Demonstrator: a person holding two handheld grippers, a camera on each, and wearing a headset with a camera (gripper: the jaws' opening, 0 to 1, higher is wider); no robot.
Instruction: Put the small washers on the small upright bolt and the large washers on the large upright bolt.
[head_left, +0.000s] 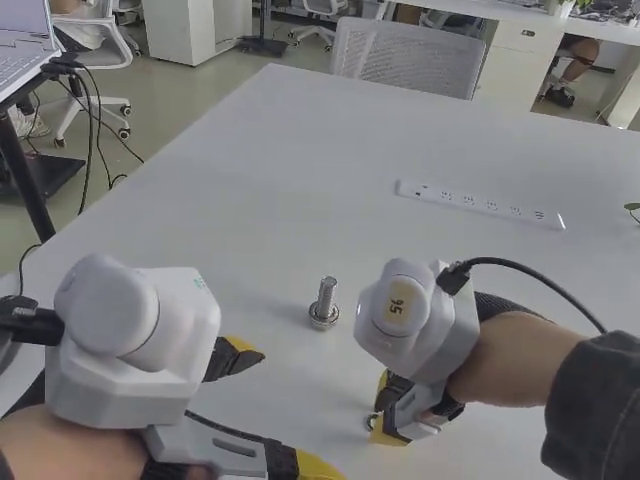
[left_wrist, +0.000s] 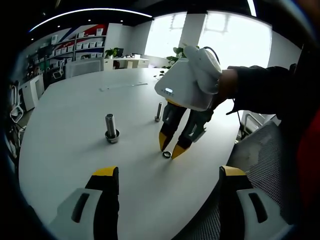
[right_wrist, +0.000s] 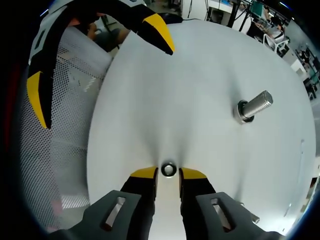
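Note:
A small silver washer (right_wrist: 168, 169) lies flat on the white table (head_left: 300, 170), near its front edge. My right gripper (right_wrist: 168, 173) points down at it, open by a narrow gap, with one yellow tip on each side of the washer. From the left gripper view, the right gripper (left_wrist: 170, 149) shows the same washer (left_wrist: 167, 154) between its tips. The large upright bolt (head_left: 324, 300) stands mid-table, and the small upright bolt (left_wrist: 158, 111) stands beyond it. My left gripper (left_wrist: 167, 172) hovers wide open and holds nothing.
A white power strip (head_left: 480, 200) lies further back on the table. A mesh office chair (head_left: 405, 55) stands at the far side. Another mesh seat (right_wrist: 65, 150) sits just past the near table edge, below the grippers.

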